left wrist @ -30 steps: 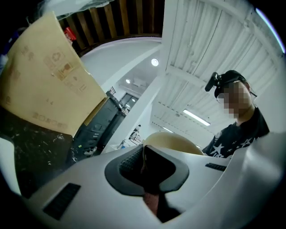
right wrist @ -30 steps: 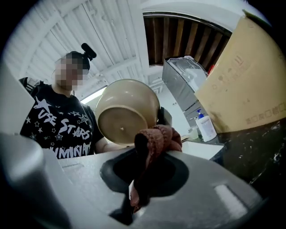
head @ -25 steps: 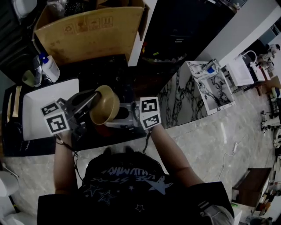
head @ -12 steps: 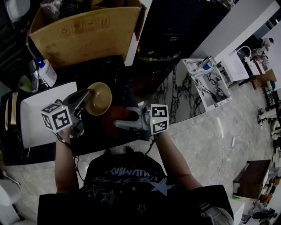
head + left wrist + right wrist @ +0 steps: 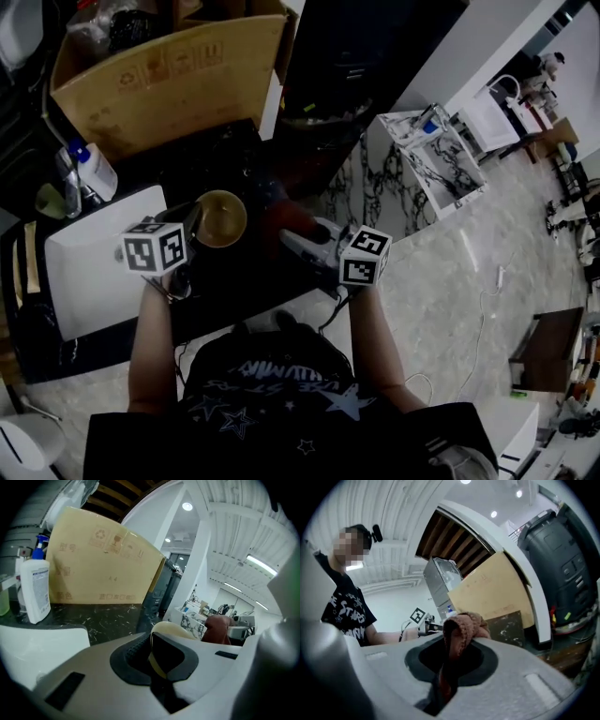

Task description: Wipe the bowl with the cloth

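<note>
A tan bowl (image 5: 220,217) hangs over the dark counter with its opening facing up. My left gripper (image 5: 194,223) is shut on its rim from the left. In the left gripper view the cream rim (image 5: 158,663) runs between the pads of the left gripper (image 5: 152,656). To the right of the bowl and apart from it, a reddish-brown cloth (image 5: 281,221) sticks out of my right gripper (image 5: 294,239). The right gripper view shows the cloth (image 5: 461,627) bunched and pinched in the right gripper (image 5: 449,665). The cloth (image 5: 216,629) also shows behind the bowl.
A large cardboard box (image 5: 169,75) stands at the back of the counter (image 5: 234,281). A white basin (image 5: 84,267) lies at the left, with a white spray bottle (image 5: 94,169) and a tap behind it. A black bin (image 5: 562,569) stands to the right of the box.
The right gripper has pulled the cloth out of the bowl and moved right. The left gripper has turned the bowl from tilted towards the cloth to opening-up. The two grippers are now apart.
</note>
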{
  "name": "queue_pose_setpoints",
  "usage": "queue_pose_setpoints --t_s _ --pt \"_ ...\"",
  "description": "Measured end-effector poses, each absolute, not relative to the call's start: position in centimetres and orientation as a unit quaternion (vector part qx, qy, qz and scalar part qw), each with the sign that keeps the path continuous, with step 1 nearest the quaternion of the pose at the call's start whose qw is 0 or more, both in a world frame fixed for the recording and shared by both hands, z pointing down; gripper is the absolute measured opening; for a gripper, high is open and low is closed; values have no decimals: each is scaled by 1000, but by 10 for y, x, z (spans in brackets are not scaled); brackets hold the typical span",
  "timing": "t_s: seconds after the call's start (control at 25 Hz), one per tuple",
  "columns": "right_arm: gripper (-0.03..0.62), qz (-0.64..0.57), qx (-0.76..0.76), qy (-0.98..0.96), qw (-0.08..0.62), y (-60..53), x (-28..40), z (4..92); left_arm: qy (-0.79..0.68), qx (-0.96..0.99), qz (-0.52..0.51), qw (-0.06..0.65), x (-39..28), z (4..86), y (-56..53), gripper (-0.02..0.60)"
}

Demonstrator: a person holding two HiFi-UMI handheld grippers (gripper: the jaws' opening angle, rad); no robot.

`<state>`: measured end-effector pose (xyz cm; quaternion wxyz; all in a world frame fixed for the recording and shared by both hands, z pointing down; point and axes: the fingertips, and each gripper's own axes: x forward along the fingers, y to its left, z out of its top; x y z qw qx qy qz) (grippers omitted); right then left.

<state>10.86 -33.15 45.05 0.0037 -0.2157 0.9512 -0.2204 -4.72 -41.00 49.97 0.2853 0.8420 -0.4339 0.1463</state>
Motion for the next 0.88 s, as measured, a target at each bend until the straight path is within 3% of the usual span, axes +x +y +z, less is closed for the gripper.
queue_pose_setpoints --t_s 0.16,0.68,0.76,0.88 --pt "48 -208 -283 935 -51 -325 116 471 -423 839 166 300 -40 515 -413 21" --pt "48 -204 -326 922 -40 -286 136 467 -423 834 175 307 -32 528 -400 25" --pt "48 -202 -316 926 -41 -281 138 466 -439 833 172 289 -35 523 -401 111" --pt "48 -201 -305 930 -40 -274 144 462 -471 825 167 263 -40 509 -397 131"
